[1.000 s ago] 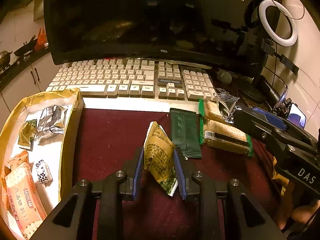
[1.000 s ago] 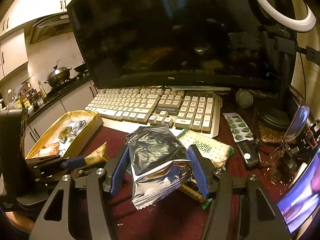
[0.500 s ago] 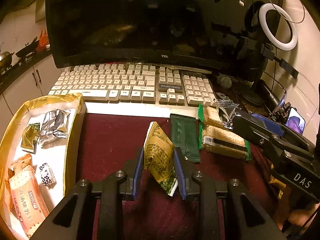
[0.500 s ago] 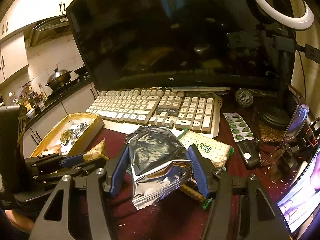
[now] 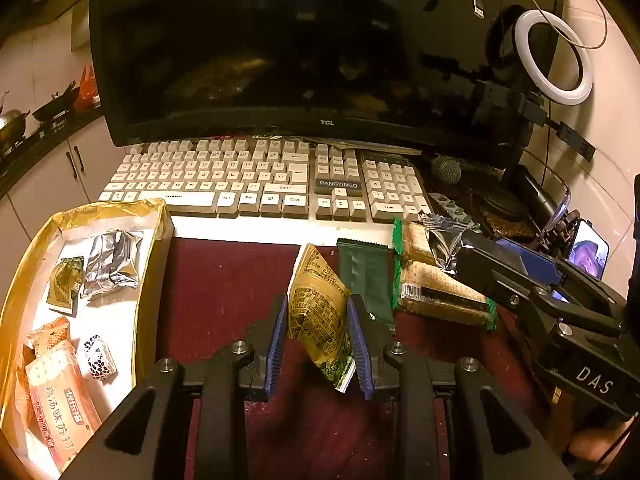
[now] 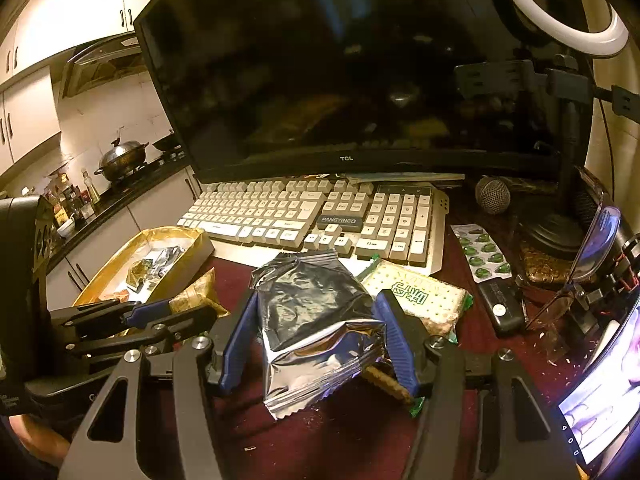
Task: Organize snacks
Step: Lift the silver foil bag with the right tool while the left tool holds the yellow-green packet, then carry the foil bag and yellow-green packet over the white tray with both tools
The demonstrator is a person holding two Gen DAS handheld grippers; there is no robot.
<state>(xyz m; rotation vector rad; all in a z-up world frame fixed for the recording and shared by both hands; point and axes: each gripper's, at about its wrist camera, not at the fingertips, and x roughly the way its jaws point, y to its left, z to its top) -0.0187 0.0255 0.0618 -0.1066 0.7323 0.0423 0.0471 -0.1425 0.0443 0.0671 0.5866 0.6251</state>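
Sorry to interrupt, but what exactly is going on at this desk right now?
A person is sorting snacks with two handheld grippers. The left gripper grips a yellow-green packet and the right gripper grips a silver foil packet. Several snacks already lie in the gold tray; a cracker pack and a dark green wrapper remain on the red mat.

Open passage: bare red desk [image 5: 224, 280] between gold tray [image 5: 154, 264] and green packet [image 5: 366, 276]. Obstacles: keyboard [image 5: 260, 180] along far edge; cracker packs [image 5: 436, 284] toward right edge.
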